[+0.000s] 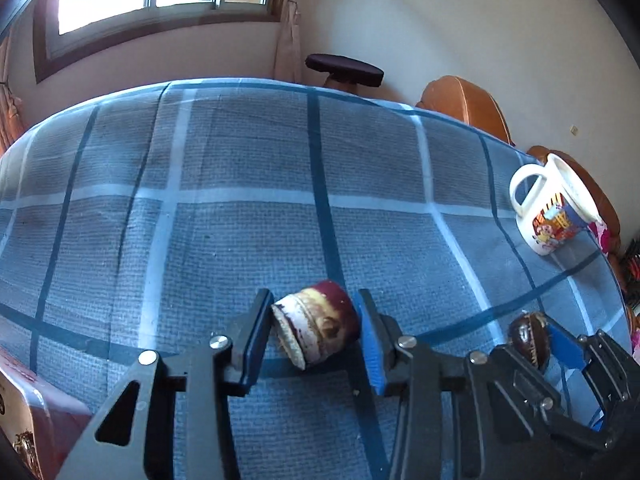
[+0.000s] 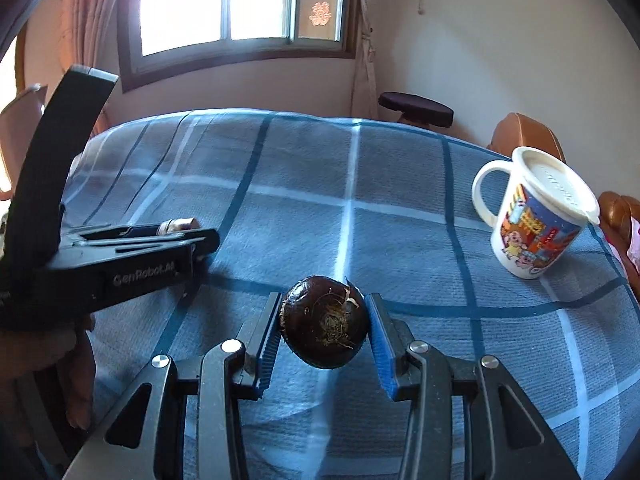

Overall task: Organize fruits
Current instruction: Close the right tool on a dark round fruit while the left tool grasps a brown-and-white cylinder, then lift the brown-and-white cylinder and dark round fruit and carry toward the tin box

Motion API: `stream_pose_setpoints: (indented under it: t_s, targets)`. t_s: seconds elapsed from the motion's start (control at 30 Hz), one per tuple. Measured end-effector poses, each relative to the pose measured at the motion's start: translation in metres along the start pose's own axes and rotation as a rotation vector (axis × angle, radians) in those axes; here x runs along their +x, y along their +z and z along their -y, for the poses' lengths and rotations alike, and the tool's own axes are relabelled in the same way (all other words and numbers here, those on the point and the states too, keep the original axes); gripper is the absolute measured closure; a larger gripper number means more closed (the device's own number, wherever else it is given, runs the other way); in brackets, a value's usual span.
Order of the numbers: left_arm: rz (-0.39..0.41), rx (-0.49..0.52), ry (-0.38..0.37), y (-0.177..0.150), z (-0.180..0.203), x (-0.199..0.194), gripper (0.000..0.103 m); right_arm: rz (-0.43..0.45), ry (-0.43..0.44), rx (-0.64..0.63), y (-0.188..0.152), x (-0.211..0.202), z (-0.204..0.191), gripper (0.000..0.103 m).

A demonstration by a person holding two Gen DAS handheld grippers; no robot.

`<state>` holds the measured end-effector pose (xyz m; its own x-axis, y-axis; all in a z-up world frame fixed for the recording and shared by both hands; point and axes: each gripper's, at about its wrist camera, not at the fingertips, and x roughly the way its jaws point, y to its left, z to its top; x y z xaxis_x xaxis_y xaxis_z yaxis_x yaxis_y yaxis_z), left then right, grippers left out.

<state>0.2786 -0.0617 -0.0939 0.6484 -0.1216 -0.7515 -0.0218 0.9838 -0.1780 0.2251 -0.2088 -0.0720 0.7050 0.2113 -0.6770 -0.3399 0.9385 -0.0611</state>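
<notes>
While your left gripper [image 1: 316, 332] hangs low over the cloth [image 1: 240, 200], its blue pads pinch a short cylindrical piece [image 1: 316, 326] lying on its side, purple skin at the far end, a pale cut face with a dark ring turned toward the left pad. Both pads touch it, so the jaws are closed only as far as the piece allows. Whether it rests on the cloth or is lifted clear, you cannot tell from this view.

Your right gripper [image 2: 325, 328] sits just beside the left one, to its right, and clamps a dark brown, round fruit [image 2: 325, 326] with dry fibres at its middle; both ridged pads press its sides. A shadow falls on the cloth beneath it, so it looks raised slightly. From the left wrist view the same fruit [image 1: 528, 336] shows between the right gripper's [image 1: 540, 340] fingers.

Farther out, a white mug [image 2: 532, 224] with a cartoon print and a pale lid stands upright on the checked blue cloth, well apart from both grippers, at the table's right side. Beyond the table are brown chairs [image 2: 524, 136], a dark round stool [image 2: 416, 110] and a bright window [image 2: 224, 4].
</notes>
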Motion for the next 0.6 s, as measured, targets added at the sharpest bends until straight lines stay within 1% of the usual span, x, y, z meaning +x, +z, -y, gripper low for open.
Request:
stream_pose_setpoints:
  t_s: [0.1, 0.33, 0.4, 0.5, 0.6]
  targets:
    - [0.005, -0.004, -0.029, -0.006, -0.003, -0.007, 0.06, 0.028, 0.005, 0.015, -0.001, -0.006, 0.002, 0.06]
    - [0.057, 0.01, -0.036, -0.022, -0.008, -0.031, 0.06, 0.087, 0.017, 0.037, -0.005, -0.019, 0.001, 0.06]
    - [0.082, 0.025, -0.028, -0.029, -0.009, -0.041, 0.06, 0.107, 0.02, 0.04, -0.007, -0.024, -0.001, 0.06]
    - [0.115, 0.043, -0.019, -0.036, -0.007, -0.053, 0.06, 0.164, 0.031, 0.051, -0.01, -0.036, -0.004, 0.06]
    - [0.145, 0.07, -0.008, -0.043, -0.004, -0.064, 0.06, 0.19, 0.03, 0.053, -0.011, -0.041, -0.006, 0.06]
